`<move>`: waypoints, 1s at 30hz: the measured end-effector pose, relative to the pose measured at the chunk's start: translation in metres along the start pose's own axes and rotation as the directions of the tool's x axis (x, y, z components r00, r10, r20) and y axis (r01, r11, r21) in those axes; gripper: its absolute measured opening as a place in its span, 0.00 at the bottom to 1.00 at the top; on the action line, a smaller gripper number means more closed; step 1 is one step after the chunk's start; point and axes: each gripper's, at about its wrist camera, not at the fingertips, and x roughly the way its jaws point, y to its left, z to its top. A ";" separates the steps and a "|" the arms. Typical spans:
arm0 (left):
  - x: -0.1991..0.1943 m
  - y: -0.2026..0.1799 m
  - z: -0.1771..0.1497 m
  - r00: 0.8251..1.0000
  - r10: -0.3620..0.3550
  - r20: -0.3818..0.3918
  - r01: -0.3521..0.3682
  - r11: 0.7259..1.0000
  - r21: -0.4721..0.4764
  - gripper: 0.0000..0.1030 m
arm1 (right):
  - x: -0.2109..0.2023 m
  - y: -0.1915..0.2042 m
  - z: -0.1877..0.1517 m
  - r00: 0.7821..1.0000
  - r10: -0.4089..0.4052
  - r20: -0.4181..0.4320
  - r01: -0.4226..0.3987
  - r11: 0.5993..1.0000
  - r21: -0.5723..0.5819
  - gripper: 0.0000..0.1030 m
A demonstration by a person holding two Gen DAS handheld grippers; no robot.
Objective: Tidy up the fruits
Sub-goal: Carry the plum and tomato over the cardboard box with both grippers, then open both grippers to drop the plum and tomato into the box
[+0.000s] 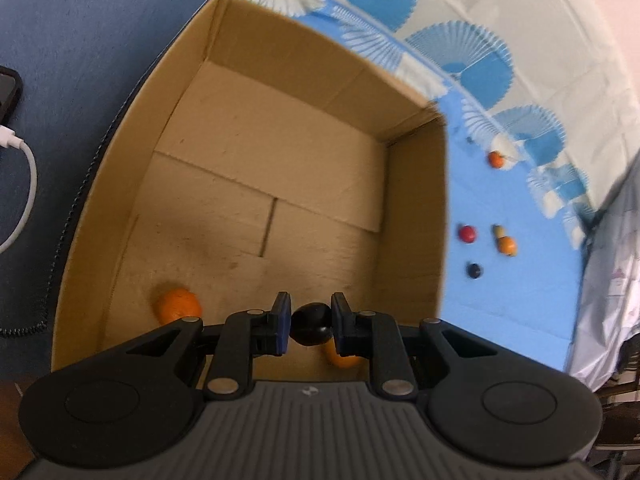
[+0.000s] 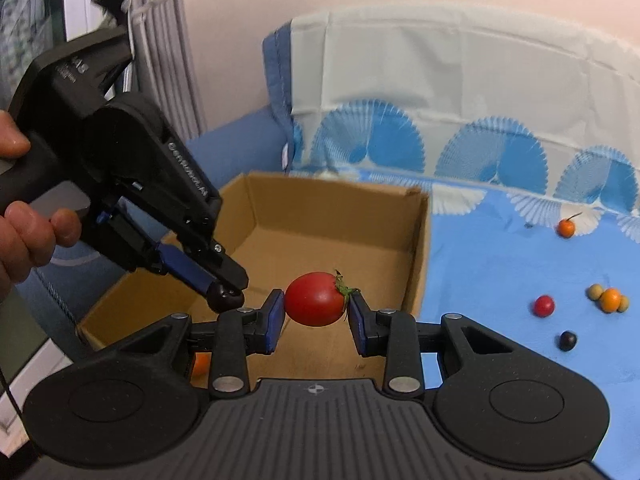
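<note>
Two tongs hang over the box (image 2: 416, 248), each pinching a fruit. The left gripper (image 1: 311, 326) clamps a dark plum (image 1: 310, 326) above the box floor, near two oranges (image 1: 178, 305). The right gripper (image 2: 316, 312) squeezes a tomato (image 2: 315, 299) between its pads.

Matt brown corrugated cardboard is forming the box (image 1: 280, 168), printed blue cloth (image 2: 500, 264) is lying smooth beneath it, a glossy red tomato (image 2: 314, 299) is shining between matt black plastic fingers (image 2: 362, 320) with blue rubbery pads (image 2: 275, 314).
</note>
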 end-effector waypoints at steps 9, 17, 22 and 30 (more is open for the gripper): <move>0.043 0.019 -0.004 0.993 0.117 -0.029 -0.116 0.992 0.041 0.23 | 0.037 0.015 -0.015 0.992 -0.011 -0.126 0.001 0.997 -0.080 0.35; 0.054 0.017 -0.006 0.985 0.173 0.012 -0.173 0.976 0.129 0.37 | 0.057 0.021 -0.017 0.985 -0.036 -0.166 0.010 0.988 -0.155 0.36; 0.023 0.005 -0.012 0.974 0.161 0.156 -0.186 0.970 0.158 1.00 | 0.035 0.026 -0.011 0.993 -0.072 -0.097 0.052 0.980 -0.190 0.85; -0.037 -0.006 -0.062 0.941 0.176 0.291 -0.239 0.951 0.196 1.00 | -0.038 0.023 -0.011 0.993 -0.100 -0.057 0.093 0.989 -0.118 0.98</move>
